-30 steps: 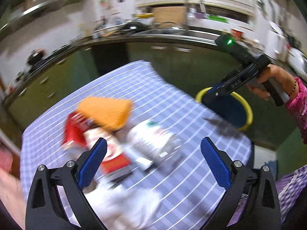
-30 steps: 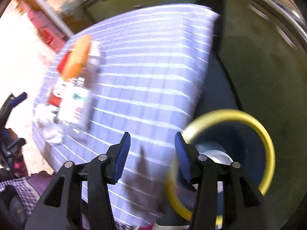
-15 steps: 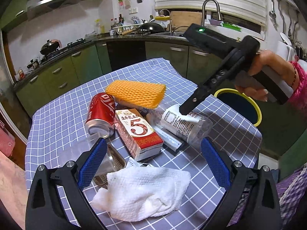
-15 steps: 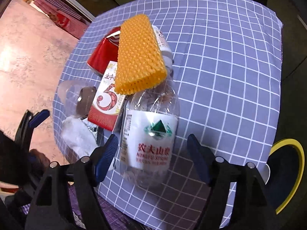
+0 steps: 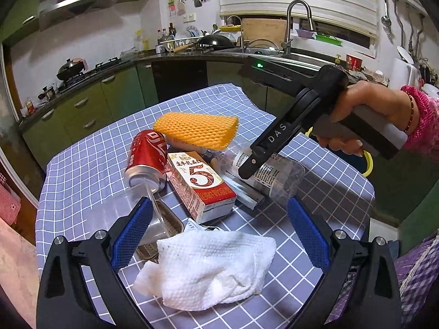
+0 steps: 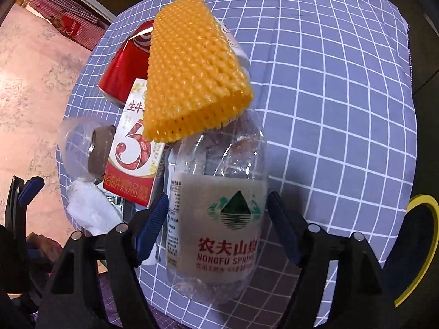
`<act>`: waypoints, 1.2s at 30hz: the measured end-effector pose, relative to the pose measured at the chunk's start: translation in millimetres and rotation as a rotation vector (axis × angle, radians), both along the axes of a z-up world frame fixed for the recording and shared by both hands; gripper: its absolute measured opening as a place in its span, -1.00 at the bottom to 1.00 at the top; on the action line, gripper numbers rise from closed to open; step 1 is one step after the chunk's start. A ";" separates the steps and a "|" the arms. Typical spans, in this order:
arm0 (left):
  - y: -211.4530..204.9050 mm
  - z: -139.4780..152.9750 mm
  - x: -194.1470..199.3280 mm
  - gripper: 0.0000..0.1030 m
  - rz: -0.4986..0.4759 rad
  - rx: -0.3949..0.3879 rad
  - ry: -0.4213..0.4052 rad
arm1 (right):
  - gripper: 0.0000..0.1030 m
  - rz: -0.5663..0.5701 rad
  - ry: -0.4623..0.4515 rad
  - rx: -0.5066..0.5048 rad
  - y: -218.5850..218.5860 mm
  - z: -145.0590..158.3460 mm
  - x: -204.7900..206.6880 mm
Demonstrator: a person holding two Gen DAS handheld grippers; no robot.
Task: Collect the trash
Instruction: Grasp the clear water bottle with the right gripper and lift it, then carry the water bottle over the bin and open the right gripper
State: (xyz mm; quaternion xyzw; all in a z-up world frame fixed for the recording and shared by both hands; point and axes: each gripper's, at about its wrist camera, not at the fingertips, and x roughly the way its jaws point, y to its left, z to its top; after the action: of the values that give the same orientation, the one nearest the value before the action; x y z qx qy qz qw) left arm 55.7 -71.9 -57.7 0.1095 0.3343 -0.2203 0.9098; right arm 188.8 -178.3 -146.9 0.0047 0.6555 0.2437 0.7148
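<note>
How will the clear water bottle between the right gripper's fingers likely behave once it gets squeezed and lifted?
The water bottle looks empty and already dented, so it is probably light and may buckle under the right gripper. It lies on its side, so a nudge could roll it. The orange foam net seems to rest on its neck and may slide off.

We read "NONGFU SPRING" in red on the label of the clear water bottle (image 6: pixel 216 219), with red Chinese words above it and a green mountain sign at 12 o'clock from them. The milk carton (image 5: pixel 201 183) shows a big red "5". The right gripper (image 5: pixel 248 170) has "DAS" on its black arm.
</note>
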 end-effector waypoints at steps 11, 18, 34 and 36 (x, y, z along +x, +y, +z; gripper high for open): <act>-4.8 -1.3 1.0 0.88 -0.005 0.006 -0.003 | 0.19 0.002 -0.038 -0.020 -24.5 1.9 -12.5; -9.3 -4.2 2.3 0.88 -0.014 0.010 0.000 | 0.19 -0.047 -0.063 -0.006 -65.6 11.5 -32.5; -30.3 -2.5 1.9 0.88 -0.061 0.034 -0.011 | 0.21 -0.349 -0.109 0.004 -221.7 25.0 -63.0; -34.4 -1.6 2.1 0.88 -0.069 0.039 -0.014 | 0.21 -0.384 -0.079 -0.015 -245.4 10.2 -64.6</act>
State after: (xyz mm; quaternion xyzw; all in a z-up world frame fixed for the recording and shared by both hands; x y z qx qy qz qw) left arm 57.8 -106.3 -59.3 0.1402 0.3282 -0.2441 0.9017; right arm 124.1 -423.7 -136.7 0.1147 0.6159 0.0978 0.7733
